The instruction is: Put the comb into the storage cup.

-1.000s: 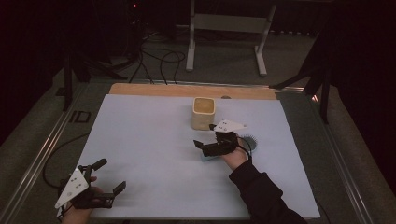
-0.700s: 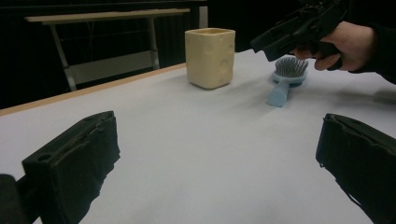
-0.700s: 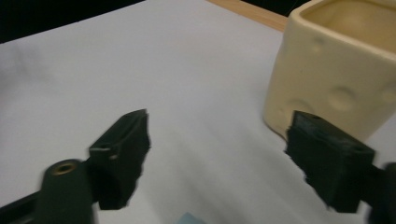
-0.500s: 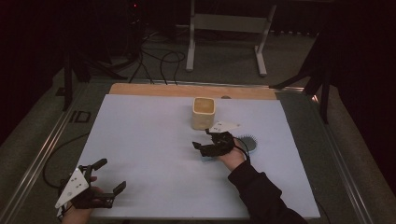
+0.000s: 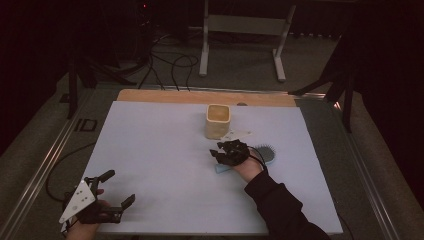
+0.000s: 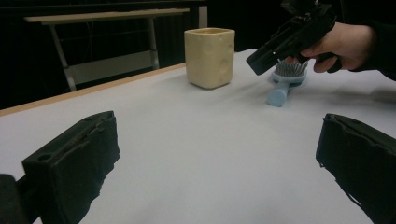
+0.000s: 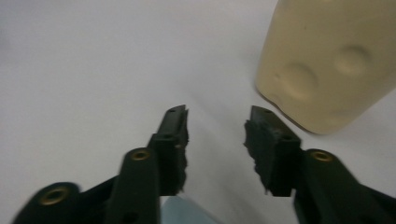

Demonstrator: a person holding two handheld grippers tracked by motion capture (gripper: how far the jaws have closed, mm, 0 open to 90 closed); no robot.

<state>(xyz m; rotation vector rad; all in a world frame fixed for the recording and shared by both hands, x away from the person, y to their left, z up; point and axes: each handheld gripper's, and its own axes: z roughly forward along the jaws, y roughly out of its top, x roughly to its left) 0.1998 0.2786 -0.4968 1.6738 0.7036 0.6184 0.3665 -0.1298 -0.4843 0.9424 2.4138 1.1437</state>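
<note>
The right tool [image 5: 223,151], its jaws just narrowing yet apart on nothing, is hovering over the blue hairbrush's handle [image 5: 222,168] on the tabletop [image 5: 150,150]; lowering squarely astride it should help.

Light blue hairbrush [image 5: 265,152] lying flat, right of frame centre in the high view.

Its oval head, dark bristles up, points toward the right edge of the frame; the pale blue handle runs back toward the lower left, its end [image 5: 221,168] showing just below the middle. In the left gripper view the brush [image 6: 286,80] sits at upper right, bristles up, handle nearest the camera, just right of the cream cup [image 6: 209,57].
</note>
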